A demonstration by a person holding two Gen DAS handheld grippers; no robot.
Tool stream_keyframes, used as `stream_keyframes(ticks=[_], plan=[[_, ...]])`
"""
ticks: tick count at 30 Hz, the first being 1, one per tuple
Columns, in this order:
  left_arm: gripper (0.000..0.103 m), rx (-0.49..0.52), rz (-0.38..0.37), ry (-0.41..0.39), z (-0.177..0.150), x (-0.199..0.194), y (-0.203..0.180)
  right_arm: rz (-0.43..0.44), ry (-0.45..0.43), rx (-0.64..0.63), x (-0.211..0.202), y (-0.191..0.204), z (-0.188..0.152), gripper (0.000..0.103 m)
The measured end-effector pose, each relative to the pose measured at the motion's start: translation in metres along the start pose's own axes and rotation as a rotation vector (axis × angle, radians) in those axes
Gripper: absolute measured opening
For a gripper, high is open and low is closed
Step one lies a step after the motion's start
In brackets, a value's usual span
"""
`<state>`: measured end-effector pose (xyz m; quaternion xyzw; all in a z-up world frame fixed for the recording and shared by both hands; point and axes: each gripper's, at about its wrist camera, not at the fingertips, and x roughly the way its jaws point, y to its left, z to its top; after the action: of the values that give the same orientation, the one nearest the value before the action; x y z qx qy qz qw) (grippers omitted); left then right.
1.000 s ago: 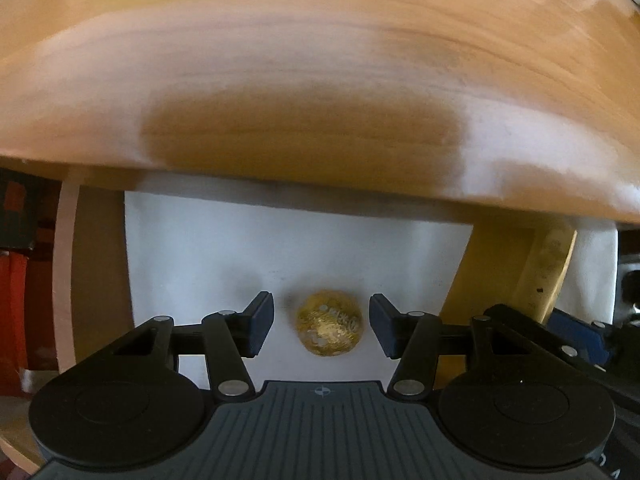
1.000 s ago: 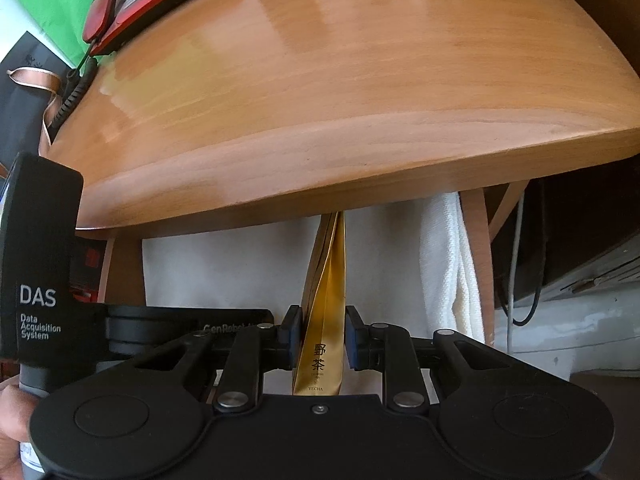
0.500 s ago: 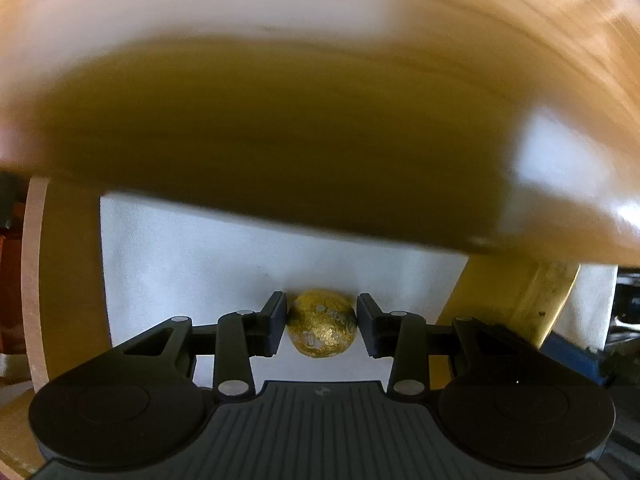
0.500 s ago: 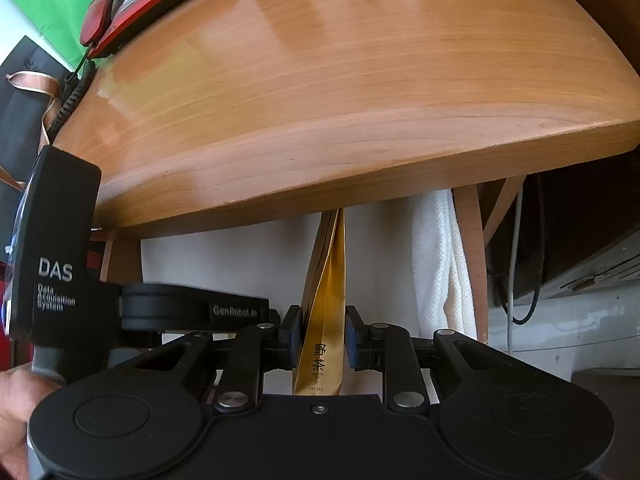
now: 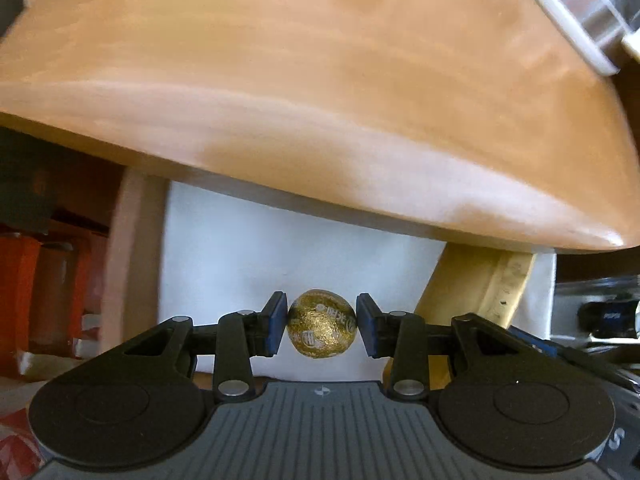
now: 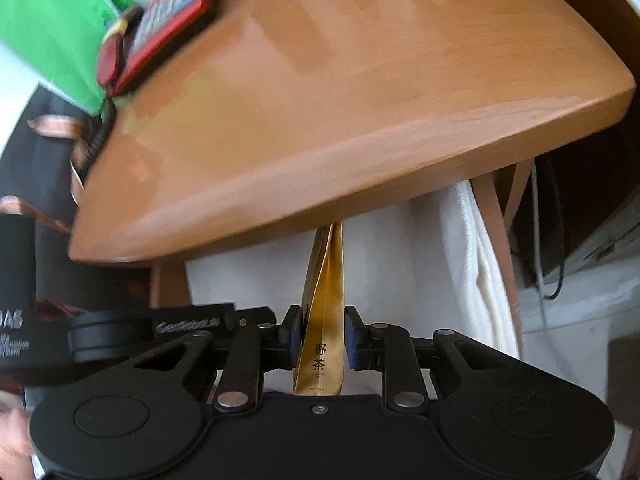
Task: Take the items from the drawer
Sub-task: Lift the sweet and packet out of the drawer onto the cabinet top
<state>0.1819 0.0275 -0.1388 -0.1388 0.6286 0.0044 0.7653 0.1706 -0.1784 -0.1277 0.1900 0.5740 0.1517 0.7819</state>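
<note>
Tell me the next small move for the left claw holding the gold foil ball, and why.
Probably carry it up and forward onto the wooden tabletop. The left claw is shut on the gold foil ball, which looks clear of the white drawer liner, and the table edge overhangs just ahead.

The gold packet, low at the centre of the right wrist frame, carries 2 black Chinese characters, 野茶, one above the other, with a line of small Latin letters beneath that seems to read "YECHA"; the tiny print between them is too small to read. At the left edge of that frame, a black handle shows white letters "DAS", cut off and blurred, with smaller blurred lines under it. Beside it, a black bar bears pale lettering starting "Gen", the remainder smeared. In the left wrist frame, the gold foil ball at lower centre has white Chinese characters and round marks printed on it, not legible.
</note>
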Motion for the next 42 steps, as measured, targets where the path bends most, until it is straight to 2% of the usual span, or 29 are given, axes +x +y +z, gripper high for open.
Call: stream_keyframes(ticks=[4,8,10,16,19,21,23,25,28,32,42], plan=[[0.039,0.011,0.0,-0.022,-0.005,-0.021,0.005,0.04,-0.004,0.094,-0.006,-0.003,-0.001,0.02],[0.039,0.01,-0.006,-0.035,-0.016,-0.034,0.007,0.111,-0.009,0.247,-0.012,-0.015,-0.002,0.02],[0.039,0.009,-0.008,-0.041,-0.01,-0.038,0.004,0.143,-0.004,0.317,-0.012,-0.022,-0.003,0.02],[0.039,0.034,-0.013,-0.057,-0.012,-0.05,0.013,0.209,0.018,0.413,-0.016,-0.033,-0.013,0.02],[0.039,0.041,-0.018,-0.066,-0.016,-0.062,0.016,0.22,0.024,0.402,-0.024,-0.036,-0.019,0.02],[0.039,0.043,-0.021,-0.076,-0.031,-0.046,0.025,0.222,0.024,0.381,-0.031,-0.035,-0.023,0.02],[0.039,0.044,-0.027,-0.082,-0.032,-0.045,0.035,0.226,0.025,0.36,-0.038,-0.034,-0.026,0.02],[0.039,0.048,-0.031,-0.09,-0.04,-0.075,0.005,0.232,0.023,0.341,-0.045,-0.033,-0.029,0.02],[0.039,0.057,-0.033,-0.098,-0.018,-0.076,-0.014,0.24,0.013,0.311,-0.056,-0.03,-0.033,0.02],[0.039,0.07,-0.041,-0.113,-0.025,-0.092,-0.015,0.241,0.007,0.253,-0.067,-0.024,-0.037,0.021],[0.039,0.085,-0.059,-0.147,-0.02,-0.106,-0.018,0.166,-0.093,0.049,-0.095,0.006,-0.025,0.021]])
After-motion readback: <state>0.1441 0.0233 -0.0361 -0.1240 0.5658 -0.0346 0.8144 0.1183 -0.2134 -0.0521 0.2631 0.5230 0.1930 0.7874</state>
